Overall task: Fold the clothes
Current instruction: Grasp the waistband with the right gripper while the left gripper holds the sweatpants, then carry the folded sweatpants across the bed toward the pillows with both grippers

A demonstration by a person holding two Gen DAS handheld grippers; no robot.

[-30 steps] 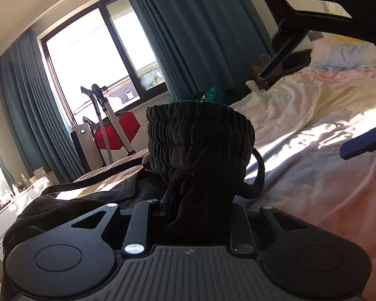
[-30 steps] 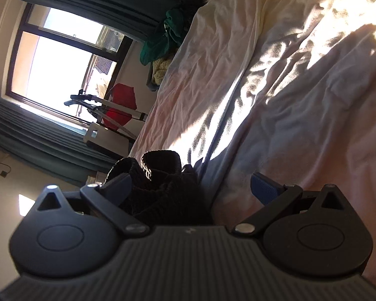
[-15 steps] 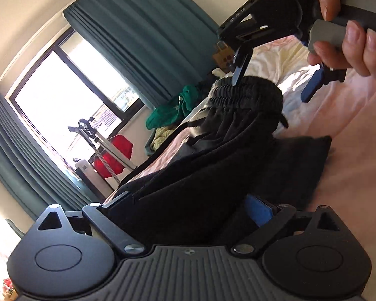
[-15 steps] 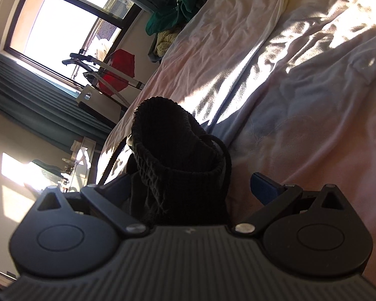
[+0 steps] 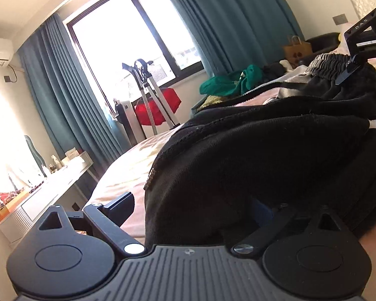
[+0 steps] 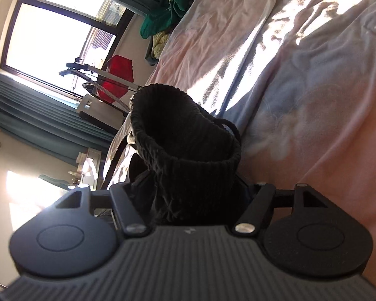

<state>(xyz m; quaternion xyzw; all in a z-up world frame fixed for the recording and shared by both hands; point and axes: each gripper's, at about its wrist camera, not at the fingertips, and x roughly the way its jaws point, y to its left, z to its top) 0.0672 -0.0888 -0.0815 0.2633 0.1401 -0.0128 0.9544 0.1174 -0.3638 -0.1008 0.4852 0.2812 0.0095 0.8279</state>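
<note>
Stretching lengthwise between both grippers, black pants (image 5: 275,150) on bed (image 6: 313,75), right gripper (image 6: 195,195) clamping ribbed waistband, left gripper (image 5: 195,208) spread wide around the other end

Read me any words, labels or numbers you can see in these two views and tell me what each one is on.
"DAS": white letters on the black frame of the right gripper, seen from the left wrist view, where it grips the waistband of the black pants.
Brown paper bag: dark printed marks, too small to read.
Small logo on each gripper body: a symbol, not text.
No other text is legible.
</note>
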